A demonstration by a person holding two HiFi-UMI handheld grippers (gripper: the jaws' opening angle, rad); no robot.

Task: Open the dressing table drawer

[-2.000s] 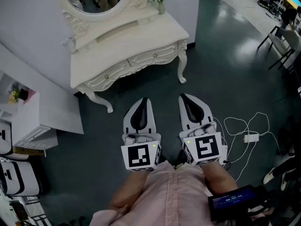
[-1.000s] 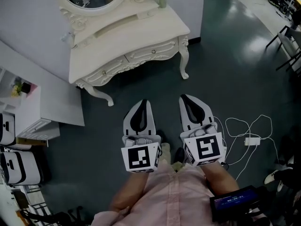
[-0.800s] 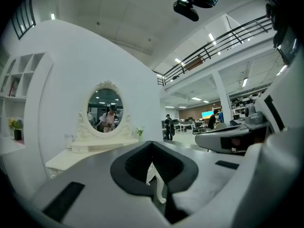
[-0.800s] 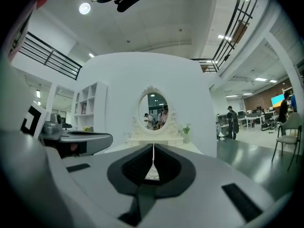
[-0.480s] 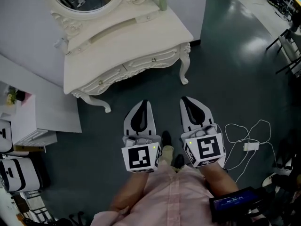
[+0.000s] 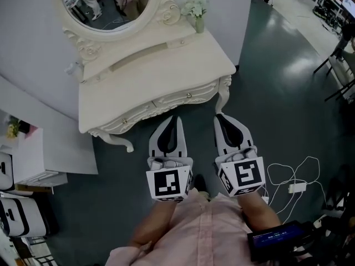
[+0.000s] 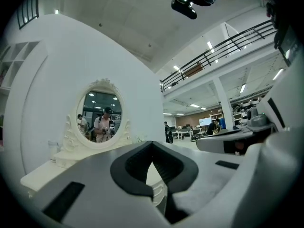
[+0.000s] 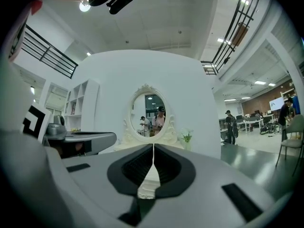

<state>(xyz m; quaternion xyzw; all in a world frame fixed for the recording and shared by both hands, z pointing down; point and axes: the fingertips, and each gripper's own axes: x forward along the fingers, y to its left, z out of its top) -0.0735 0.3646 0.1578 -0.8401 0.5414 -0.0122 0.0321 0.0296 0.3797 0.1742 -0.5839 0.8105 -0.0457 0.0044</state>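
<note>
Left gripper (image 6: 177, 118) and right gripper (image 6: 218, 117), jaws together and empty, just before the dressing table (image 6: 161, 71) and its closed drawer (image 6: 186, 98).

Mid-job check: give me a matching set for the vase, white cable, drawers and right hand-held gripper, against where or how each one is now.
Things:
1. vase
2. white cable
3. drawers
4. right hand-held gripper

Places or states:
A. closed, under the tabletop's front edge
B. on the floor, at the head view's right
C. jaws together, nothing between them
D. on the tabletop, beside the mirror

Pairs: 1-D, 2-B, 3-A, 4-C
</note>
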